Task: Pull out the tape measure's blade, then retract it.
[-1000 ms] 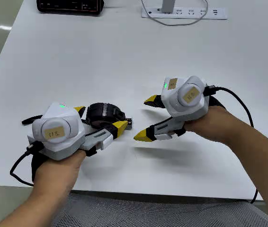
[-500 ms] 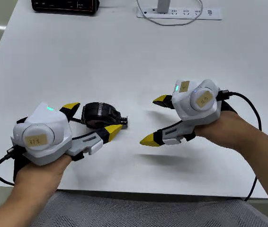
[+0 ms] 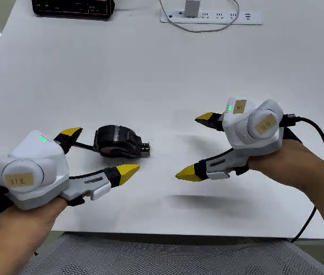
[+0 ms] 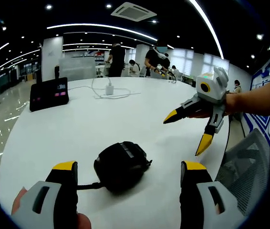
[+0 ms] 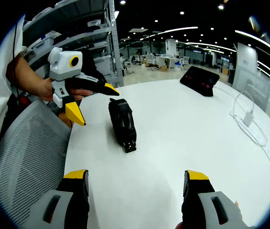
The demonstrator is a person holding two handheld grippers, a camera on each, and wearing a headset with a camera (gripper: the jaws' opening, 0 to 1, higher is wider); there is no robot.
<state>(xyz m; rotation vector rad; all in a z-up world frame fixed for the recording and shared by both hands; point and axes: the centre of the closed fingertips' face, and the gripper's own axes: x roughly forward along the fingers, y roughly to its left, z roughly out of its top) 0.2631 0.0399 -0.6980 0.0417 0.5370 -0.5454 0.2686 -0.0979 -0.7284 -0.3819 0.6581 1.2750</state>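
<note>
Two handheld grippers hover over a white table (image 3: 150, 69) with a black tape measure (image 3: 116, 141) lying between them, left of centre and near the front edge. The case rests on its side, its blade fully wound in and the hook tab at its right end.

The left gripper (image 3: 99, 150) has slid back toward the near left over the past second. Its yellow-tipped jaws, which sat closely around the case a moment ago, now stand wide with the tips on either side of the case's left end, touching nothing. The left gripper view shows the tape measure (image 4: 121, 166) free on the table between its jaws, a thin black strap (image 4: 85, 186) trailing toward the left-hand jaw. The right gripper (image 3: 195, 145) has drifted further right and hangs well apart from the case, jaws also spread wide and empty. Its own view looks along the table at the tape measure (image 5: 123, 123), hook end nearest.

With the case released and the blade in, this looks like either a finished cycle or a pause before regripping; the pictures do not settle which.

A power strip (image 3: 210, 16) at the far edge holds a white plug, the nearest thing here to a container. A dark device (image 3: 73, 7) sits far left.
</note>
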